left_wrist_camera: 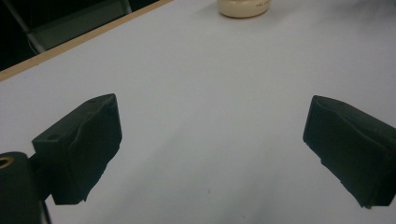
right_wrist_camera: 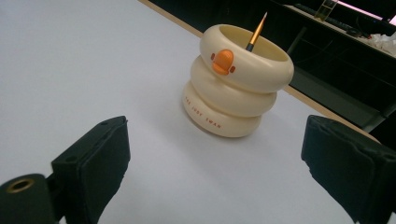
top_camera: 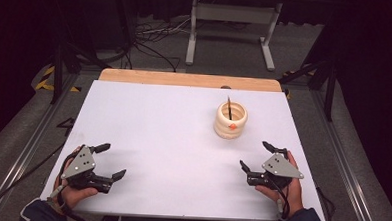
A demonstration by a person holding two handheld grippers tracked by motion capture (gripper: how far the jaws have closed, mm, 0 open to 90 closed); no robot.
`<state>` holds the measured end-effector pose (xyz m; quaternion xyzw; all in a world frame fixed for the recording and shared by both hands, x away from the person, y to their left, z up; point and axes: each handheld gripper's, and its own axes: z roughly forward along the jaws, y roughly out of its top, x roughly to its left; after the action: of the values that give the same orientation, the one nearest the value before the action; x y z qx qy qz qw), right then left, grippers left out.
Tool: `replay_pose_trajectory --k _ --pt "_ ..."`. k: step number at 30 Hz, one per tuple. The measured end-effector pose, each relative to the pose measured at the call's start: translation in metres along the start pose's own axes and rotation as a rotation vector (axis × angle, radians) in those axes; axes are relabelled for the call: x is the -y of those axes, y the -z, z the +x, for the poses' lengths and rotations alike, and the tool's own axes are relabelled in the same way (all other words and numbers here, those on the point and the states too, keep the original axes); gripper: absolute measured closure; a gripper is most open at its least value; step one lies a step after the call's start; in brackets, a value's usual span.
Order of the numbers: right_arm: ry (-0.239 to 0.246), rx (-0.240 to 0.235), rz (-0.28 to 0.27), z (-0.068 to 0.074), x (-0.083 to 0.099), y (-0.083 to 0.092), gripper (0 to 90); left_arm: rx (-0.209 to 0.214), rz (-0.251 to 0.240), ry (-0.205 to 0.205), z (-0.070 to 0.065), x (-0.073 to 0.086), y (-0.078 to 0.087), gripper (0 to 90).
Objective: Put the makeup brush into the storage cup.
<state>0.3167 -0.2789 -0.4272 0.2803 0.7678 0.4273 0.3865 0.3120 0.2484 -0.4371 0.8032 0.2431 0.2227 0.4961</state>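
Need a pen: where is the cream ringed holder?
In the high view, the cream ringed holder stands right of the table's centre, ahead of the right gripper.

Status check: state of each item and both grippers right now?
Left gripper: open, jaws wide apart, holding nothing, low over the table.
Right gripper: open, jaws wide apart, holding nothing, facing the holder.
Cream ring-shaped holder: upright on the table, untouched.
Pencil: standing tilted inside the holder, tip up, leaning on the rim.
White table: bare apart from the holder.
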Motion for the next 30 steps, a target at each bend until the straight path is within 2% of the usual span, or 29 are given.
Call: replay_pose_trajectory --k 11,19,30 --pt "-0.010 -0.005 -0.023 -0.001 0.012 0.013 6.1 0.004 -0.001 0.001 0.001 0.000 -0.002 5.1" --pt "-0.024 0.011 -0.003 -0.005 0.024 0.023 5.6 0.009 0.001 -0.002 0.001 -0.001 -0.003 5.1" --pt "-0.017 0.018 0.008 -0.002 0.024 0.023 6.0 0.013 0.002 -0.006 -0.001 -0.001 -0.003 5.1"
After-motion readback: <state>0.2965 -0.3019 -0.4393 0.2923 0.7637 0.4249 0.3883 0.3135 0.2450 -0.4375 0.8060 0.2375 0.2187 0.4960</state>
